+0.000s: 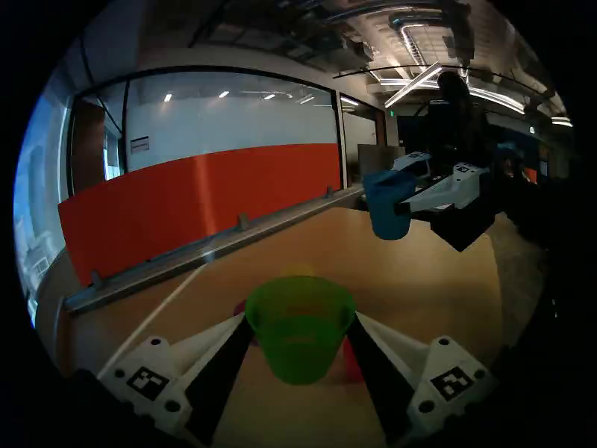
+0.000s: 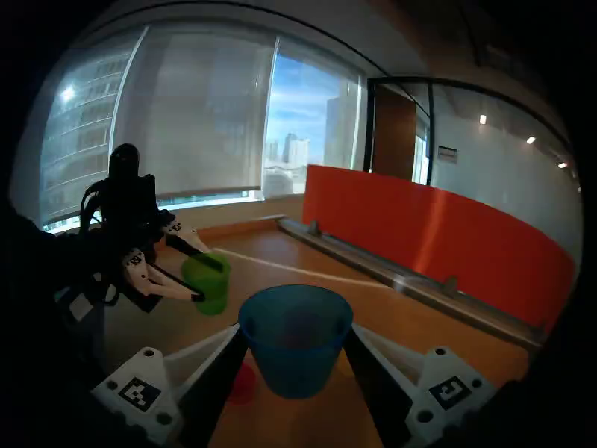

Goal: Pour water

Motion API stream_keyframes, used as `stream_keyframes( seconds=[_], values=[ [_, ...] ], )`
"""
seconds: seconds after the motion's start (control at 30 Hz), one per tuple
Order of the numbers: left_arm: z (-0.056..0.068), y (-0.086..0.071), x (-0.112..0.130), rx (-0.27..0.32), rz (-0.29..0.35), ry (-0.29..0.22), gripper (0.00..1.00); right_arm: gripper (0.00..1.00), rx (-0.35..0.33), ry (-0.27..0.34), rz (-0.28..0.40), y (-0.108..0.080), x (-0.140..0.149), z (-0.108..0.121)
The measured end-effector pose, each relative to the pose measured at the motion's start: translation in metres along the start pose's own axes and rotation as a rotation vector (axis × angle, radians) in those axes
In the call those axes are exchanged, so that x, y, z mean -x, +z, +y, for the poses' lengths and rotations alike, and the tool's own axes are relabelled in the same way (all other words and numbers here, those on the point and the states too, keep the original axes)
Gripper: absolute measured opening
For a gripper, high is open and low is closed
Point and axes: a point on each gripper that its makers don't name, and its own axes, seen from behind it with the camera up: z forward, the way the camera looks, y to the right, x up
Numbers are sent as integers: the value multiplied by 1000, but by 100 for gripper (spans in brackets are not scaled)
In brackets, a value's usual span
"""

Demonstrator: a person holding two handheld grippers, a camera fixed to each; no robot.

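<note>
Green cup [image 1: 300, 327] upright, mouth up, clamped betw both fingers of my left gripper [image 1: 300, 321], held clear of the worktop [image 1: 418, 299]; blue cup [image 2: 295, 340] also upright, pinched betw both fingers of my right gripper [image 2: 295, 328]; cups well apart, not touching; in left gripper view blue lies ahead and off to the right; in right gripper view green lies ahead-left, so the grippers roughly face each other; rel. height of the rims: can't tell; water level not visible in either cup, so pourer unclear; my guess for next move: close the sideways gap, get one lip over the other's mouth, then tilt; risk = tilting before the rims line up.
</note>
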Motion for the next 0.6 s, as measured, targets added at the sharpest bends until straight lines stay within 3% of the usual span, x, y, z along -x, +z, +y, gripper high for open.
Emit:
stream_keyframes(
  seconds=[0.6],
  values=[
    [-4,22,46,25,-124,-5,85,89,-23,52,-115,8,74,6]
  ],
)
